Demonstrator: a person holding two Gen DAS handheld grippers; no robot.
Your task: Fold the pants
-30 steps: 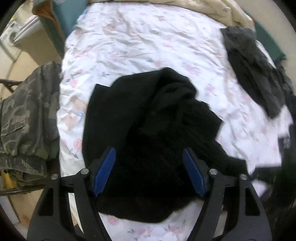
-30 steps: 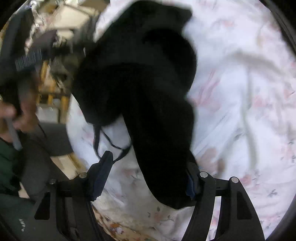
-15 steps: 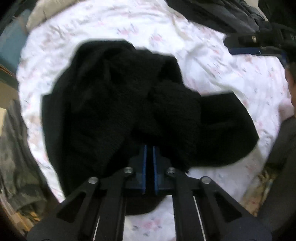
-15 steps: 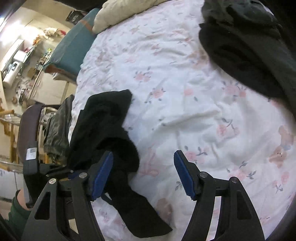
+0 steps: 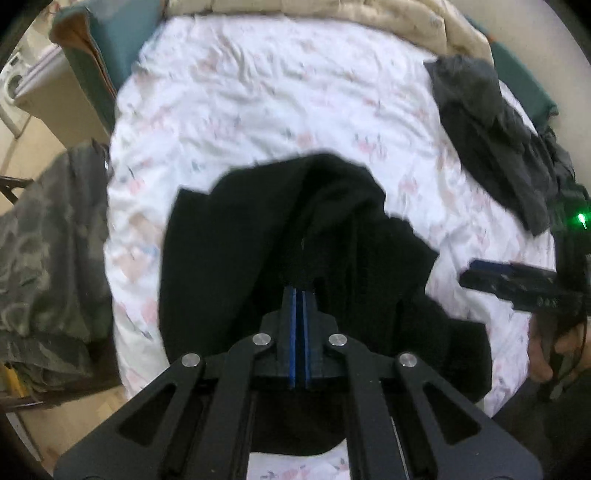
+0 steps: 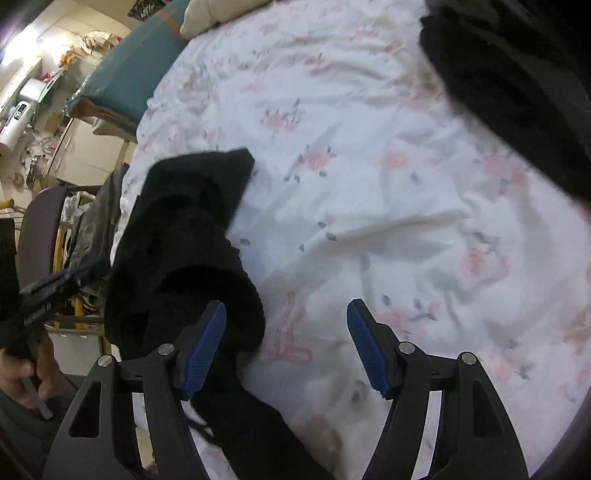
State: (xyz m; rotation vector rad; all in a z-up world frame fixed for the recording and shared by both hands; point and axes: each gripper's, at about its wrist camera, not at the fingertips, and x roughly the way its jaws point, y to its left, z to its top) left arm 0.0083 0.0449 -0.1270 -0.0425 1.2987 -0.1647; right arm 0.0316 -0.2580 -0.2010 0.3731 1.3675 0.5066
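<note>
Black knit pants (image 5: 295, 236) lie bunched on the bed near its front left edge. My left gripper (image 5: 299, 291) is shut on a fold of the pants, lifting it. In the right wrist view the pants (image 6: 184, 251) sit at the left, with a leg trailing down under the gripper. My right gripper (image 6: 286, 332) is open and empty, its left pad (image 6: 203, 347) over the pants' edge, its right pad over bare sheet. The right gripper also shows in the left wrist view (image 5: 517, 280) at the right.
A white floral bedsheet (image 5: 277, 92) covers the bed. Dark grey clothes (image 5: 495, 136) lie at the far right. Camouflage pants (image 5: 44, 258) hang over a chair at the left. A teal pillow (image 6: 125, 77) and beige blanket (image 5: 388, 14) are at the bed's head.
My left gripper closed on the pants and now holds them up. My right gripper let go of the pants and drew back to the right, open.
</note>
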